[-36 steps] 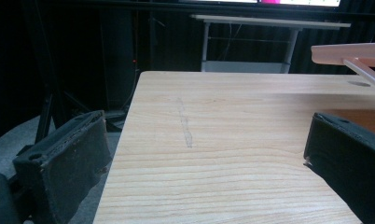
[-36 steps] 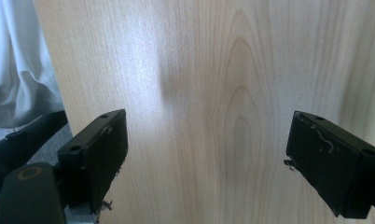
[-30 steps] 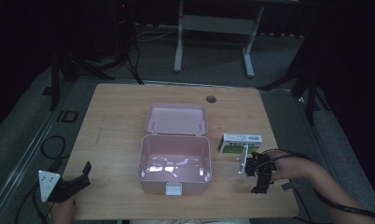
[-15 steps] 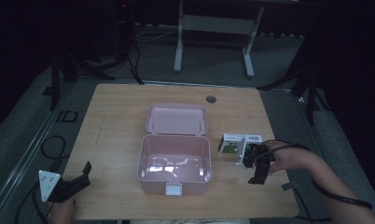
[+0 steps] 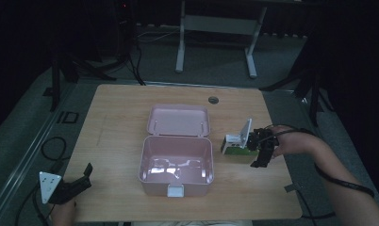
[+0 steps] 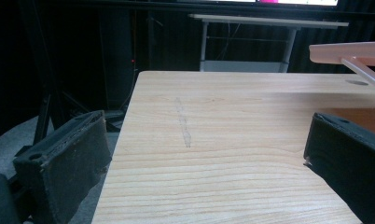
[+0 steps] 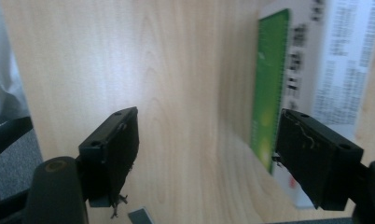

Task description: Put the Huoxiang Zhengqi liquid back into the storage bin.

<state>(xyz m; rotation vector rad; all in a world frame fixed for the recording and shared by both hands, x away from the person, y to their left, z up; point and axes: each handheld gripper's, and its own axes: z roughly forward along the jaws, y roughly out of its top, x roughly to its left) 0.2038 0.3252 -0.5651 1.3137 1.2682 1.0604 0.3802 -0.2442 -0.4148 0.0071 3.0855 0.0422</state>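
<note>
Dark room and grey floor are seen all round a light wooden table (image 5: 121,117) from the high view, with a metal stand (image 5: 216,33) at the far side. A pink box (image 5: 176,162) is set in the middle of the table with its lid (image 5: 179,120) thrown back on the far side. Just right of the pink box a small green and white box (image 5: 234,143) is found, its long side running left to right. The right gripper (image 5: 259,149) is held just beside it, at its right end, so this hand is much the nearer one. The left gripper (image 5: 77,181) is held well apart, at the near left corner of the table.

From the left gripper view, bare wood is seen between the two black jaws, which are spread wide with nothing held. An edge of the pink lid (image 6: 346,52) is seen at the far right.

From the right gripper view, the jaws are spread wide too, and nothing is held. The green and white box (image 7: 293,79) is seen beyond the right jaw, off to that side and not yet between the jaws. Whether that jaw is touching it cannot be told. A small shift toward the box is likely needed before a grab.
</note>
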